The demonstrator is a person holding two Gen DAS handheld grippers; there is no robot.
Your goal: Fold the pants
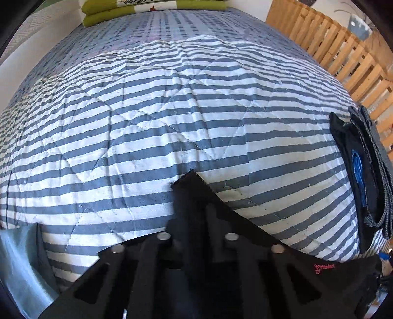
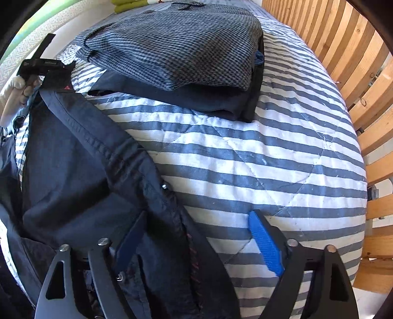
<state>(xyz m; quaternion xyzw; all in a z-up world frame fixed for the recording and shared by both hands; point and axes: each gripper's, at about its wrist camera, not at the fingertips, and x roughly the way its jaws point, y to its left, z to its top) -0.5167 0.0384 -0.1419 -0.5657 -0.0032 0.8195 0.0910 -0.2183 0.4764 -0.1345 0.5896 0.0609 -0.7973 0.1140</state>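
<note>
Dark navy pants [image 2: 81, 157] hang across the left of the right wrist view, waistband running diagonally from upper left to bottom centre. My right gripper [image 2: 196, 238] is open; its blue pads [image 2: 265, 243] stand wide apart with the waistband lying between them. My left gripper [image 2: 41, 66], held by a gloved hand, is shut on the far waistband corner. In the left wrist view the black cloth of the pants [image 1: 194, 196] covers my left gripper [image 1: 194, 208], and a red logo [image 1: 324, 267] shows on the fabric. The fingertips are hidden under it.
A striped quilt [image 1: 172, 110] covers the bed. A stack of folded clothes [image 2: 172, 54], grey knit on top, sits at the bed's right side, also seen as the stack [image 1: 361, 171]. A wooden slatted rail [image 2: 343, 49] borders the right edge. Green pillows [image 1: 152, 7] lie at the head.
</note>
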